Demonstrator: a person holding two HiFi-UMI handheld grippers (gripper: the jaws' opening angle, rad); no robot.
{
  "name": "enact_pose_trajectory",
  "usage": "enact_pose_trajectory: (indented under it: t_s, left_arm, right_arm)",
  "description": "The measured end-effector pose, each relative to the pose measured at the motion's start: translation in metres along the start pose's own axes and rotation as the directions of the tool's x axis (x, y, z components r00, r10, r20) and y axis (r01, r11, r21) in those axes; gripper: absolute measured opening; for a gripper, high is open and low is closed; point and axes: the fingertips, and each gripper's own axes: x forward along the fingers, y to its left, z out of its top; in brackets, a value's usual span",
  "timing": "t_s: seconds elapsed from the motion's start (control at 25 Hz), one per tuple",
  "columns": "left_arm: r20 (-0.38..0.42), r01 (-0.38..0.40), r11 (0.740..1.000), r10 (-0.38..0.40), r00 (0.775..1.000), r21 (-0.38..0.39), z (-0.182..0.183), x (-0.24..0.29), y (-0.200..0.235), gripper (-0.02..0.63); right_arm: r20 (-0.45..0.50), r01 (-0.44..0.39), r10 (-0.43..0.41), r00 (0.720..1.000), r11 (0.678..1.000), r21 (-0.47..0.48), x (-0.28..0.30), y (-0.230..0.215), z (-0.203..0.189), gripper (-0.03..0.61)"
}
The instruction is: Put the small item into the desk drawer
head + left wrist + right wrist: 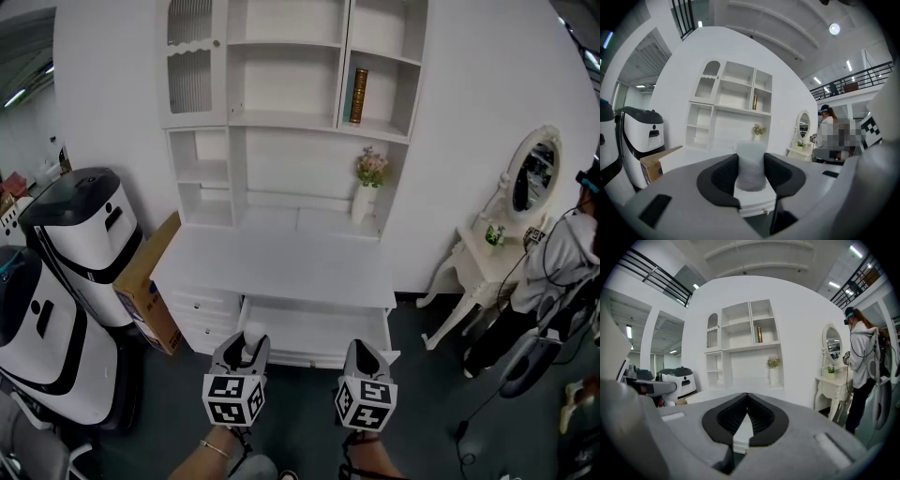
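Currently: white machines (pixel 80 230), two, far left of jaws; nearer one cut by frame. Left gripper (pixel 750 173), one, clenched on small item (pixel 750 165): one, white, upright between pads, surface blurred. Desk drawer (pixel 314 330), one, ahead of both jaws, interior hard to make out. Right gripper (pixel 747 405), one, jaws pressed together, empty. Person (pixel 572 253), one, far right, partly cut off.
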Motion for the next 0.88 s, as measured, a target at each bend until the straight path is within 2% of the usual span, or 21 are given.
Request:
enact_pose_trajectory:
  t_s: [0.2,0.36,0.64,0.88]
  left_arm:
    - [-0.008,0.004,1.0,-0.004,1.0,-0.026,-0.002,0.038,0.012,0.166]
    - [0.005,0.04,0.998,-0.04,0.999,-0.041,0.007,0.079,0.018,0.166]
    - [-0.002,0.092,0.995,-0.092,0.996,-0.027,0.034,0.157,0.05,0.166]
    - [-0.003,0.11,0.994,-0.11,0.994,-0.016,0.055,0.217,0.091,0.166]
  right_arm:
    - [-0.026,0.01,-0.01,1.0,1.0,0.006,0.035,-0.008,-0.005,0.005]
    - [-0.033,0.041,-0.041,0.999,0.999,0.006,0.07,-0.019,-0.001,0.005]
    - [0.003,0.077,-0.077,0.997,0.997,-0.018,0.147,-0.018,0.044,0.005]
    - [0.002,0.088,-0.088,0.996,0.996,-0.016,0.212,-0.002,0.063,0.005]
